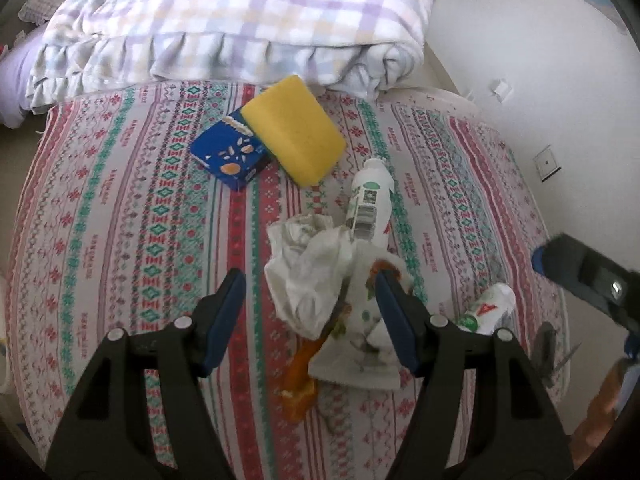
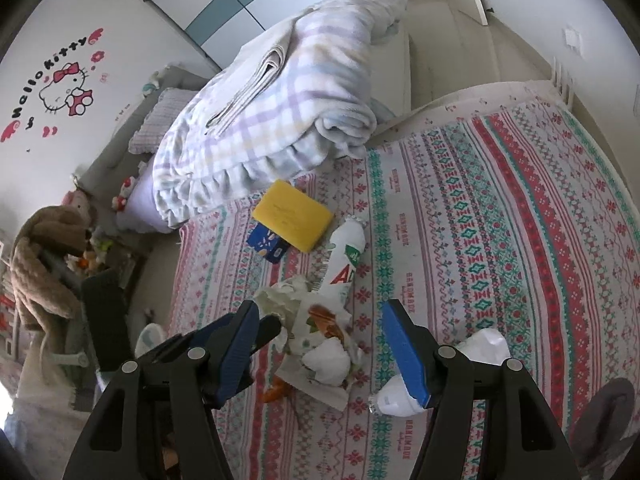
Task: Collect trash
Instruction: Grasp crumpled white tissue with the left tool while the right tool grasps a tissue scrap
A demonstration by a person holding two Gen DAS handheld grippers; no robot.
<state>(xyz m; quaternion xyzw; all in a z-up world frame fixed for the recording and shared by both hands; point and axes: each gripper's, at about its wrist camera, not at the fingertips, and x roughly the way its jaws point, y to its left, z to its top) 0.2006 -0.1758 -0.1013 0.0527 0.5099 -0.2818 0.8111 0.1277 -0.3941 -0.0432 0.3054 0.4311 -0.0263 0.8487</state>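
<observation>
Both hovering over striped patterned bedspread [image 1: 120, 208], angled down toward litter for pickup. Left gripper [image 1: 310, 284] wide apart, empty, above crumpled white tissue wad [image 1: 308, 264]. Right gripper [image 2: 320, 316] likewise parted, empty. White plastic bottle [image 2: 344, 256] lying just beyond wad.

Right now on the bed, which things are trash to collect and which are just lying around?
Probably trash:
- crumpled white tissue paper
- printed paper wrapper with orange peel
- two white plastic drink bottles lying flat, the long one and the small one

Probably just lying about:
- yellow rectangular sponge, resting on the blue cardboard box
- folded checked blanket
- brown plush toy
</observation>
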